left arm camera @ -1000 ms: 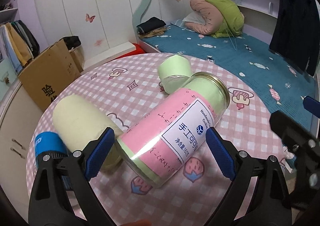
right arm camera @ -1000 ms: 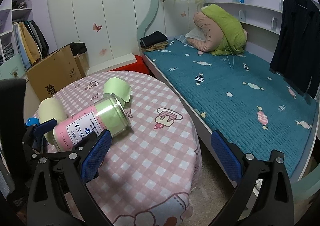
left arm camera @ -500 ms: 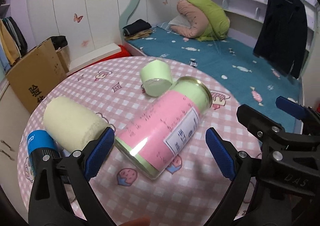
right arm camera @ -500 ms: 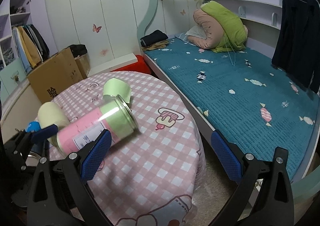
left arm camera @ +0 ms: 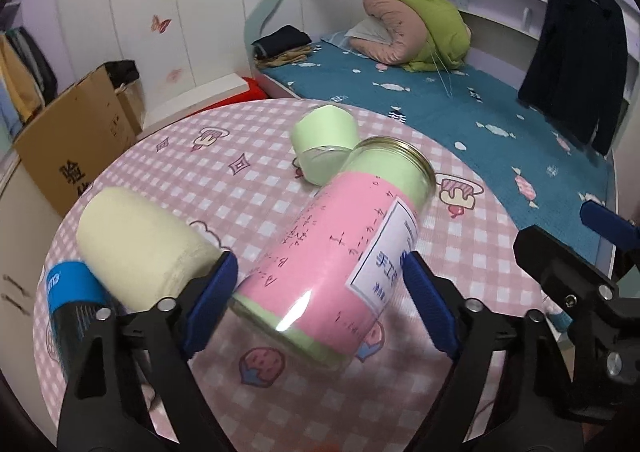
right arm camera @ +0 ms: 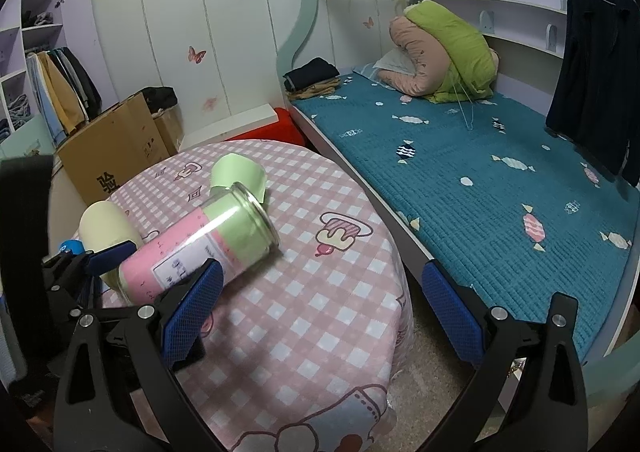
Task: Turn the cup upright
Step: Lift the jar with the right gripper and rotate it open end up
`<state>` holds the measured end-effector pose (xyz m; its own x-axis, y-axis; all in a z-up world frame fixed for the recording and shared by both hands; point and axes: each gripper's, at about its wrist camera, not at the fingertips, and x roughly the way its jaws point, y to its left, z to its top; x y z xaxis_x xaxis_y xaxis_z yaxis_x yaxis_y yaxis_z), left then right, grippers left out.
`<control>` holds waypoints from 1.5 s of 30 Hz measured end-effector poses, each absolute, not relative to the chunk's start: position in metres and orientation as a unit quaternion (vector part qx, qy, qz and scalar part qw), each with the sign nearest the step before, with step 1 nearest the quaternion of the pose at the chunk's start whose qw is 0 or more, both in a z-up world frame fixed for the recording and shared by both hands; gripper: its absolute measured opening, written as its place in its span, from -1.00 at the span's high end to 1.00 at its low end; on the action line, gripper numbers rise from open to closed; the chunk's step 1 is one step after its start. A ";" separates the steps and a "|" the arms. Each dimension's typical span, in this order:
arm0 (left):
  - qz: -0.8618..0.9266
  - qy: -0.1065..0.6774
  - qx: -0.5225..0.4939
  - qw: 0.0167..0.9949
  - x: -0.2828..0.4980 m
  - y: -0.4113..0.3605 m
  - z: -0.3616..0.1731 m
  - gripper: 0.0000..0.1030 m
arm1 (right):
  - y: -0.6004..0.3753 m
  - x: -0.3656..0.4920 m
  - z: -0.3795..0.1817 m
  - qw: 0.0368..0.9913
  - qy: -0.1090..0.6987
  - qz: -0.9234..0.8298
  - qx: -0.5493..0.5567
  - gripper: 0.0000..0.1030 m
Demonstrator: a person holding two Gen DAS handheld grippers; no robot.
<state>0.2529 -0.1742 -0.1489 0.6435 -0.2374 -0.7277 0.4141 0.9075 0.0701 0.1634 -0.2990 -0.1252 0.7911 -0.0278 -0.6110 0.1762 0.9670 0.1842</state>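
Note:
A tall clear cup (left arm camera: 340,244) with a pink label, pale green filling and a gold rim lies on its side on the round pink checked table (left arm camera: 240,180). Its rim points away to the right. My left gripper (left arm camera: 320,296) is open, its blue pads on either side of the cup's bottom end, close to touching; the base looks slightly raised. The cup also shows in the right wrist view (right arm camera: 200,248). My right gripper (right arm camera: 320,304) is open and empty, at the table's right edge.
A pale green cup (left arm camera: 324,144) lies on its side just behind the tall cup. A cream cup (left arm camera: 144,248) lies at the left, beside a blue-capped black cylinder (left arm camera: 72,292). A teal bed (right arm camera: 480,180) runs along the right; cardboard boxes (right arm camera: 112,148) stand behind the table.
My left gripper moved in around the cup's bottom end, and the cup rolled so its white label faces right. My right gripper shifted left toward the table.

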 end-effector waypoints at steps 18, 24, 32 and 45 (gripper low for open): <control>-0.135 0.397 0.031 0.908 0.171 -0.116 -0.140 -0.28 | -0.258 0.133 -0.121 0.939 0.332 -0.023 0.092 -0.87; -0.109 0.392 -0.010 0.913 0.138 -0.088 -0.138 -0.28 | -0.232 0.118 -0.123 0.937 0.339 0.002 0.082 -0.87; -0.102 0.385 -0.042 0.917 0.117 -0.058 -0.132 -0.44 | -0.202 0.107 -0.123 0.933 0.349 0.029 0.080 -0.87; -0.094 0.341 -0.039 0.934 0.101 0.000 -0.107 -0.74 | -0.179 0.125 -0.120 0.910 0.383 0.051 0.153 -0.87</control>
<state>0.1009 -0.0005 -0.1066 0.7489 -0.2028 -0.6308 0.1500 0.9792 -0.1367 0.1250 -0.1792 -0.1196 0.7016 0.2093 -0.6811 0.0253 0.9480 0.3174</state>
